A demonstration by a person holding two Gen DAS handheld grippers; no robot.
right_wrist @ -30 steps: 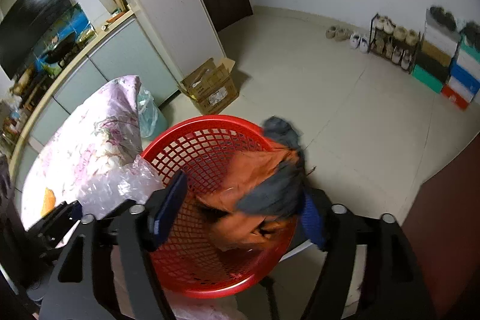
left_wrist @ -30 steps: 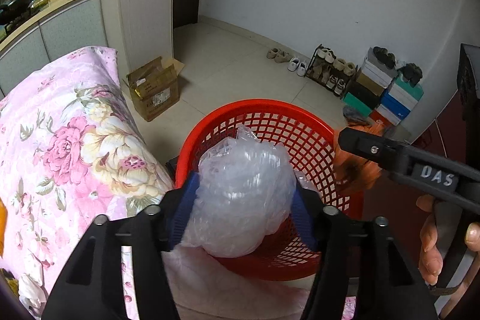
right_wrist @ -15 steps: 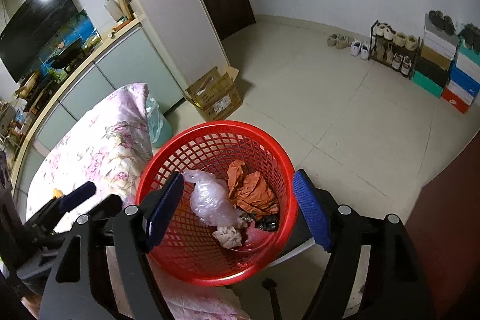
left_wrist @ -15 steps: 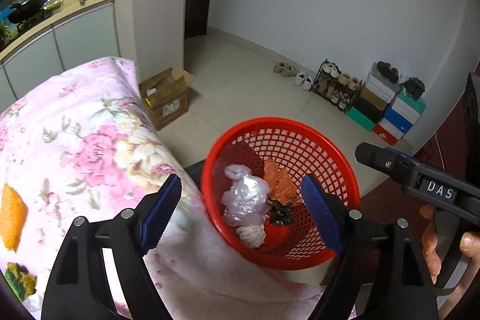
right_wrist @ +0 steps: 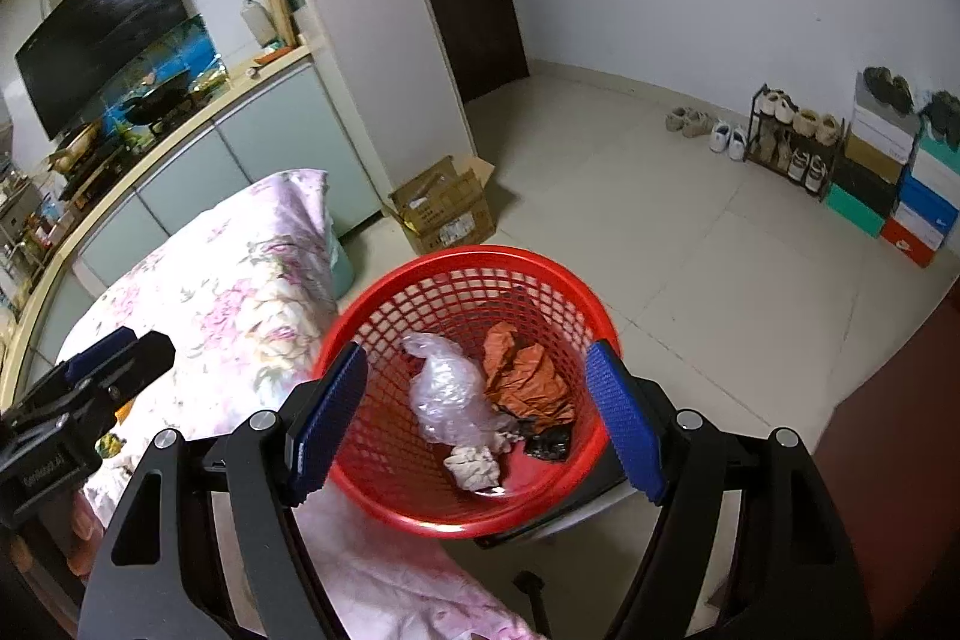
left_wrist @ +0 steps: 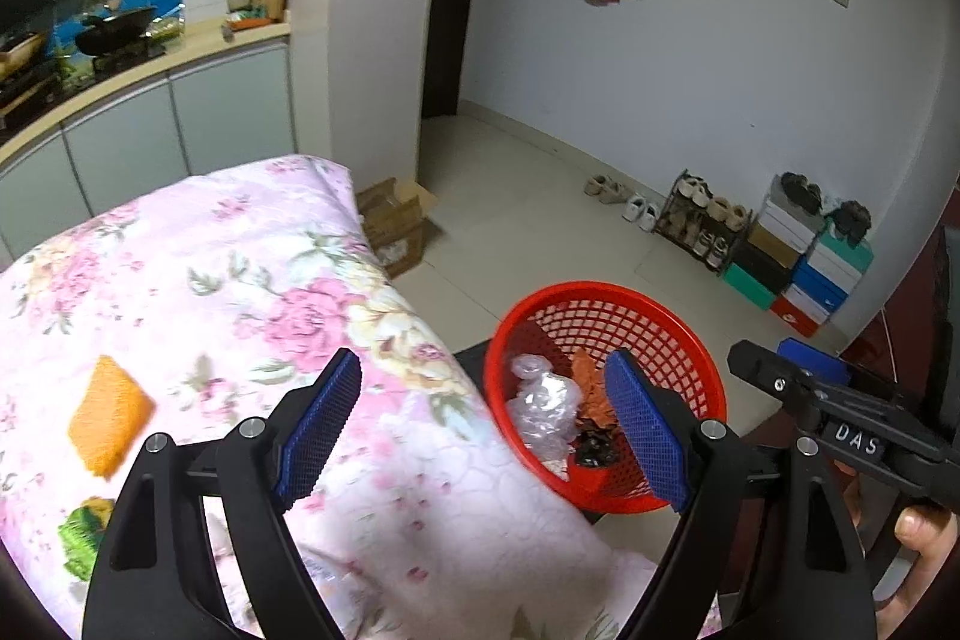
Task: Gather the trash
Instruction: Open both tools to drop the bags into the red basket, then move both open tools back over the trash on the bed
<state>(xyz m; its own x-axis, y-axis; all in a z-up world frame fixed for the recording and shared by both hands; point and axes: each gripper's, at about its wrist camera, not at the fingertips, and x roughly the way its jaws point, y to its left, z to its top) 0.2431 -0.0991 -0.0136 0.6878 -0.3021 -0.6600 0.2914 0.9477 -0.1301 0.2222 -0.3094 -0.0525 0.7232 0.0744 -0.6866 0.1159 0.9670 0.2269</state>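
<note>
A crumpled clear plastic bag, a wad of orange-brown wrapper, a small white crumple and a black scrap lie together in the bottom of the red mesh basket. The basket sits on a dark stand just beside the edge of the pink floral quilt. On the quilt, well apart from the basket, lie an orange packet and a green piece. The left gripper hangs above the quilt's edge and the basket's near rim, its blue pads spread wide with nothing between them. The right gripper hangs over the basket, jaws likewise wide and empty. Beyond stand a cardboard box on the tiled floor, a shoe rack and stacked shoe boxes along the wall.
</note>
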